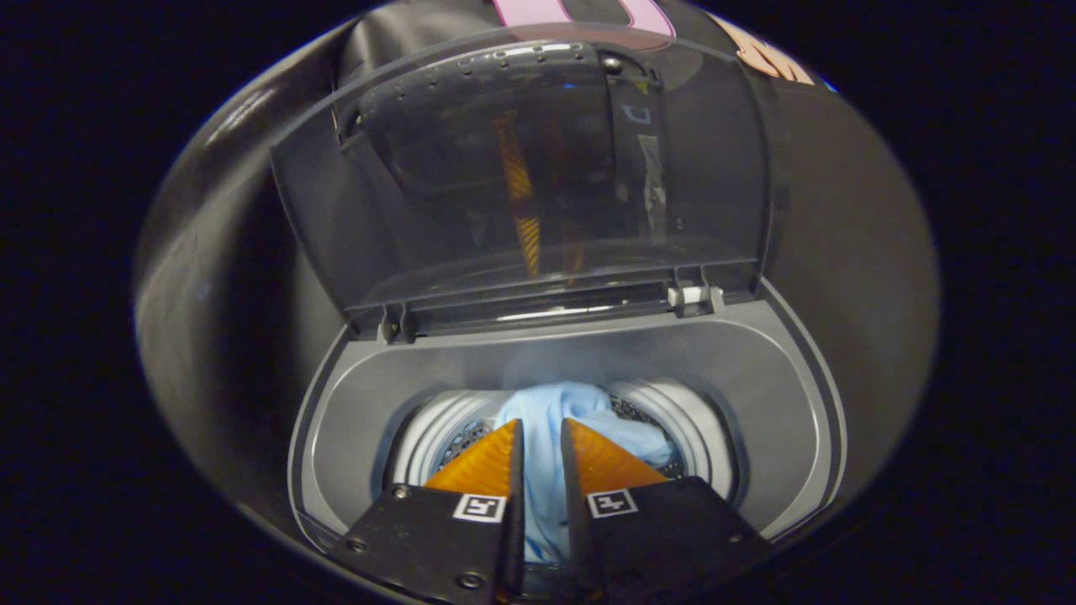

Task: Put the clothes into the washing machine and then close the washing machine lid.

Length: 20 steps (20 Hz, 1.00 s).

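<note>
The gripper [542, 437] pinches the light blue garment [555, 412] between both fingers over the washing machine [756, 395] drum, so loading looks half done, with release pending and the lid [521, 168] upright behind it.

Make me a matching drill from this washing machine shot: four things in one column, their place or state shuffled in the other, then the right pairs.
Things:
1. lid
2. light blue garment
3. drum
4. gripper

Places or states:
A. a pale ribbed ring sunk in the grey top of the washing machine
B. swung up on its hinges, standing open beyond the fingers
C. shut on cloth, poised over the opening
D. pinched between the fingers, hanging into the opening

Pairs: 1-B, 2-D, 3-A, 4-C
</note>
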Each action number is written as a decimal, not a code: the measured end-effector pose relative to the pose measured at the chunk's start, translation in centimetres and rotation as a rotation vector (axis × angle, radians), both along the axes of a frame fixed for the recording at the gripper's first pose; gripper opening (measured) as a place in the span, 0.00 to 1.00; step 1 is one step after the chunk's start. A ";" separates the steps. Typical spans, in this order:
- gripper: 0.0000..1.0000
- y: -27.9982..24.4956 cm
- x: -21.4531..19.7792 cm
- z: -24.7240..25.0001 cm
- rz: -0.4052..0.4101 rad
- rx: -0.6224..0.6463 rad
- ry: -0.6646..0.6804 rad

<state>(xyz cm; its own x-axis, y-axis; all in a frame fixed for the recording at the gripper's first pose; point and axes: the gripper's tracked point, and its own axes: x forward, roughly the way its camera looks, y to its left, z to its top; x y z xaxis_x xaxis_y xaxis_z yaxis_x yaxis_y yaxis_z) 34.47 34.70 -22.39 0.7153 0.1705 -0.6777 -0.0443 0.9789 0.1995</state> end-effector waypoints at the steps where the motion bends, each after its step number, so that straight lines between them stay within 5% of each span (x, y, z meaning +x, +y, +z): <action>1: 0.31 -0.1 -0.2 0.3 -0.002 0.005 0.002; 8: 0.98 -1.2 -2.9 3.5 0.017 -0.024 -0.014; 20: 0.98 -1.7 -4.3 12.4 0.057 -0.061 -0.134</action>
